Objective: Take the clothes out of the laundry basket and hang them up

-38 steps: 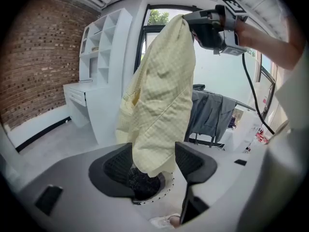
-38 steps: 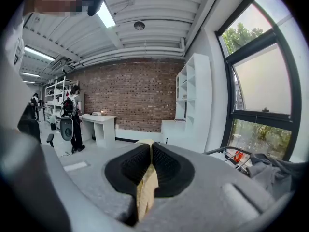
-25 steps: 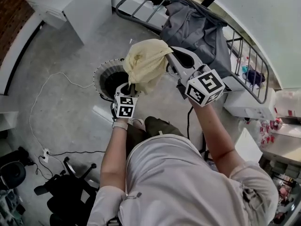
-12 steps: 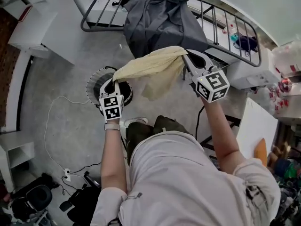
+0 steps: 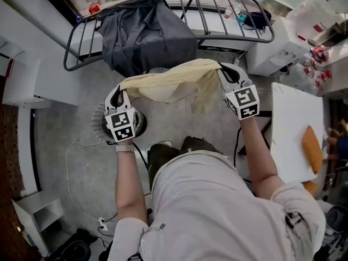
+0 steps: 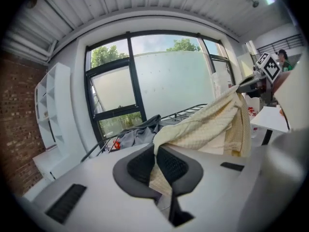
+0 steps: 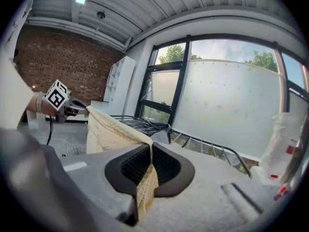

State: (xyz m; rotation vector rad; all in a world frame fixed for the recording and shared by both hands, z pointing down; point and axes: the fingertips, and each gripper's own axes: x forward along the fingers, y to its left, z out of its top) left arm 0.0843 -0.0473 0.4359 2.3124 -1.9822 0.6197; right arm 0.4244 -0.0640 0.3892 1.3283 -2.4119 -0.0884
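A pale yellow cloth (image 5: 169,84) hangs stretched between my two grippers, above the floor. My left gripper (image 5: 118,98) is shut on its left end; the left gripper view shows the yellow cloth (image 6: 203,129) pinched between the black pads. My right gripper (image 5: 228,75) is shut on the right end, and the yellow cloth (image 7: 145,182) runs through its jaws. Below the left gripper stands the round laundry basket (image 5: 99,126), mostly hidden. The metal drying rack (image 5: 228,4) lies ahead, with a dark grey garment (image 5: 144,34) draped over its left part.
A white table (image 5: 291,129) with an orange thing (image 5: 311,148) stands at the right. White shelving (image 5: 41,222) sits at the lower left, and a cable (image 5: 73,167) trails across the grey floor. A dark bundle (image 5: 255,19) lies beyond the rack.
The yellow cloth was bunched above the basket; my grippers have moved apart and spread it out between them. The view has swung toward the rack.
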